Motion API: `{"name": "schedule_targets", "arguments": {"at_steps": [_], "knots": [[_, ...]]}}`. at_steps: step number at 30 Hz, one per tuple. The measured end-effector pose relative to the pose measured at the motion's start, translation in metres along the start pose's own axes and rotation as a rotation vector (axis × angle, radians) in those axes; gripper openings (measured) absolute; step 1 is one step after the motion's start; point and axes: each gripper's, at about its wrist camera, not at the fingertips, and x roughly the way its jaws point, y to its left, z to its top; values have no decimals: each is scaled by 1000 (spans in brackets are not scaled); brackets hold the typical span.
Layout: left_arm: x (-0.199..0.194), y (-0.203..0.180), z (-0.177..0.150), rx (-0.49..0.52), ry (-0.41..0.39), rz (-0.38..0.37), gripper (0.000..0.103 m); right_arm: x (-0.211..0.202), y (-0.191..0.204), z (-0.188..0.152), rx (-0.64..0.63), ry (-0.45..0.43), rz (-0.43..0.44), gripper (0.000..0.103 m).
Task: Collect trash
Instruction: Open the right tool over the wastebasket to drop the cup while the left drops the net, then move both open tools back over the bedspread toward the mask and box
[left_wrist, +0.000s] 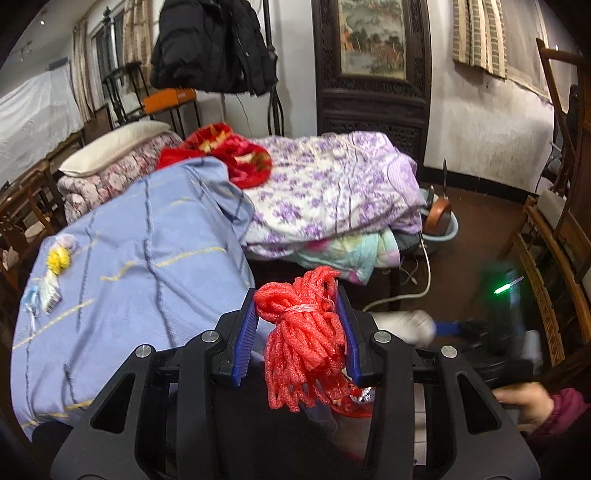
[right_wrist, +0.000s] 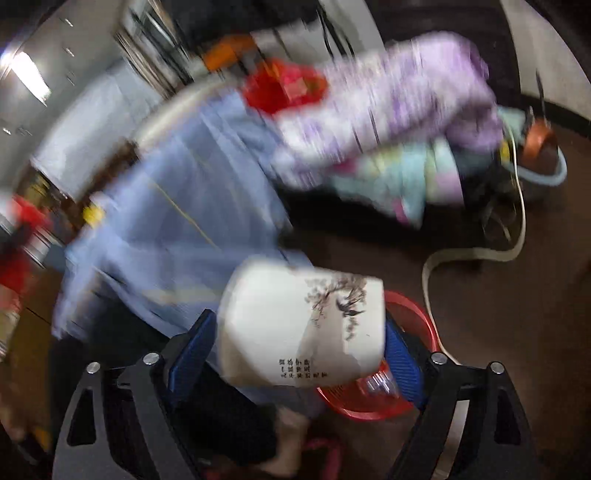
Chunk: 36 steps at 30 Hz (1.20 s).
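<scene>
My left gripper is shut on a bundle of red foam netting that hangs down between the blue pads. My right gripper is shut on a crushed white paper cup with black ink print, held above a red bin on the floor. The bin's red rim also shows under the netting in the left wrist view. The right gripper and its cup appear blurred in the left wrist view. A yellow scrap and a small wrapper lie on the blue bedcover.
The bed holds a purple floral quilt, a red blanket and a pillow. A white hose and a blue basin lie on the brown floor. Wooden chairs stand at the right. The right wrist view is motion-blurred.
</scene>
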Motion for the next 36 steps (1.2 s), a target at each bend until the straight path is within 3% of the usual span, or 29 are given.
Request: {"name": "schedule_targets", "arguments": {"at_steps": [3,12,18,20,21,23,24,36], "knots": [[10,-7,-2,21,28,-12,42,13,-15,-6,29,43,-41,87],[42,-35,-4,73,98,-73,42,-51,-55,12,174,-163,58,89],[74,-65,-3,115,177,-149,43,-74,-72,15,219,-226,72,89],[82,-74,-2,130,194,-155,51,-76,-77,15,233,-229,75,89],[86,-78,-2,137,203,-148,65,-76,-79,14,236,-227,77,89],[88,-81,-1,140,206,-125,84,-75,-81,13,244,-220,82,89],[87,-82,0,141,199,-112,88,-75,-82,13,245,-216,85,89],[34,-45,12,82,88,3,94,-102,-38,21,137,-269,128,90]]}}
